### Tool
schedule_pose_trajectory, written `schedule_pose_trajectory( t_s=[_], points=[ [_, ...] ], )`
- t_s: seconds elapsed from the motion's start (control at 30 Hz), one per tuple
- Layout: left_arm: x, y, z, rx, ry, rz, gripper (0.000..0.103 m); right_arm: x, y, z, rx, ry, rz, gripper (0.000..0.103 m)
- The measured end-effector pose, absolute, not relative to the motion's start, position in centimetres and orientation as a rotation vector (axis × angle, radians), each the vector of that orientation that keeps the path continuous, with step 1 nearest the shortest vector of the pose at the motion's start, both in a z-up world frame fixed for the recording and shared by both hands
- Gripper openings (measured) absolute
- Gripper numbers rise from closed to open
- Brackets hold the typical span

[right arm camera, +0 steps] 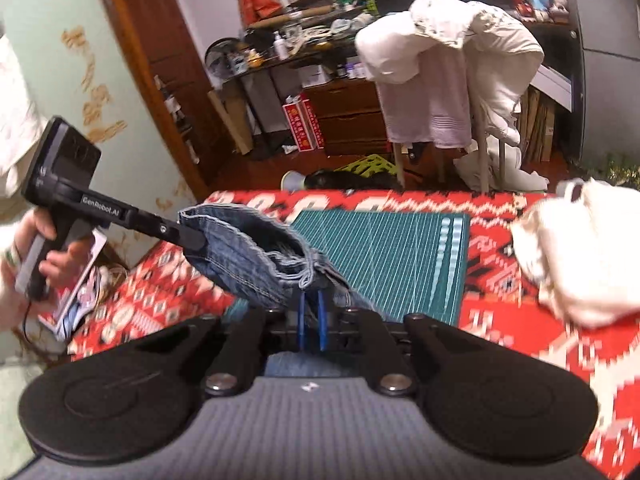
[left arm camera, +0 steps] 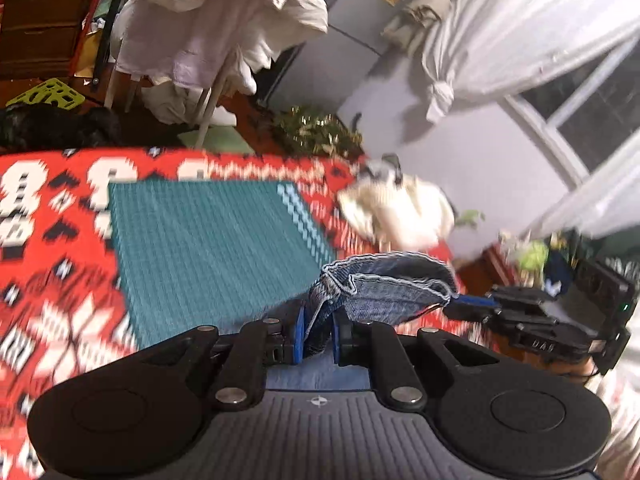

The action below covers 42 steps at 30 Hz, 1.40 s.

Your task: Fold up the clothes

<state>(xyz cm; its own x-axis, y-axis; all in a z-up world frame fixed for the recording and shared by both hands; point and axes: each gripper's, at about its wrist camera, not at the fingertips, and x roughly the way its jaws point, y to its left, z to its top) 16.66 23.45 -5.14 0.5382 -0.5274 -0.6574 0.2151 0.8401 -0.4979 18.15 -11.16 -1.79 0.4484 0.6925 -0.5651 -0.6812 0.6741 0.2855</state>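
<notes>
A piece of blue denim clothing (left arm camera: 384, 292), with pale stitched hems and a frayed edge, hangs in the air between two handheld grippers, above a teal ribbed mat (left arm camera: 208, 252). Its cuff gapes open like a pouch, showing a dark inside.

In the left wrist view, the left gripper (left arm camera: 319, 334) is clenched on the denim: its blue pads press a bunched fold between them, and the cloth rises straight ahead of the fingers and bends off to the right. There the right gripper (left arm camera: 472, 303) comes in from the right side, its tip touching the far end of the cuff.

In the right wrist view, the right gripper (right arm camera: 310, 320) is also clamped on the denim, its two blue pads nearly together with a thin layer of cloth between. The cuff stretches ahead and to the left, where the left gripper (right arm camera: 192, 240) pinches its other end. A hand (right arm camera: 44, 256) grips that tool's black handle at the far left.

Beneath and ahead of both grippers, the teal mat lies on a red, white and black patterned blanket (right arm camera: 520, 340). To the right of the mat rests a crumpled white garment (right arm camera: 580, 248). Beyond the blanket's far edge, white laundry (right arm camera: 452, 72) is draped over a drying rack.
</notes>
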Motion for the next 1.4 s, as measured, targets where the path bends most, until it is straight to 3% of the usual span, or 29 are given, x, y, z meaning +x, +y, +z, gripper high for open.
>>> schedule_pose_trajectory(
  t_s=[0.43,0.6,0.7,0.87,1.27,1.4],
  points=[
    [6.9,22.1,-13.6,-0.308,0.995,-0.294,0.018,7.9,-12.1,-9.0,-0.083,0.755,0.804,0.010],
    [3.7,23.7,-14.2,-0.342,0.957,-0.219,0.026,7.3,-13.8,-9.7,-0.020,0.765,0.784,0.010],
    [1.8,25.0,-14.0,-0.369,0.913,-0.163,0.033,7.6,-15.9,-9.6,0.083,0.778,0.729,0.013],
    [0.7,27.5,-14.7,-0.469,0.875,-0.045,0.041,9.4,-18.7,-11.2,0.238,0.831,0.599,0.027],
    [1.4,27.9,-16.9,-0.551,0.904,0.012,0.045,12.3,-17.6,-14.5,0.332,0.921,0.522,0.031],
    [1.6,27.7,-17.0,-0.566,0.898,0.001,0.040,12.6,-17.0,-15.1,0.345,0.946,0.514,0.026]
  ],
)
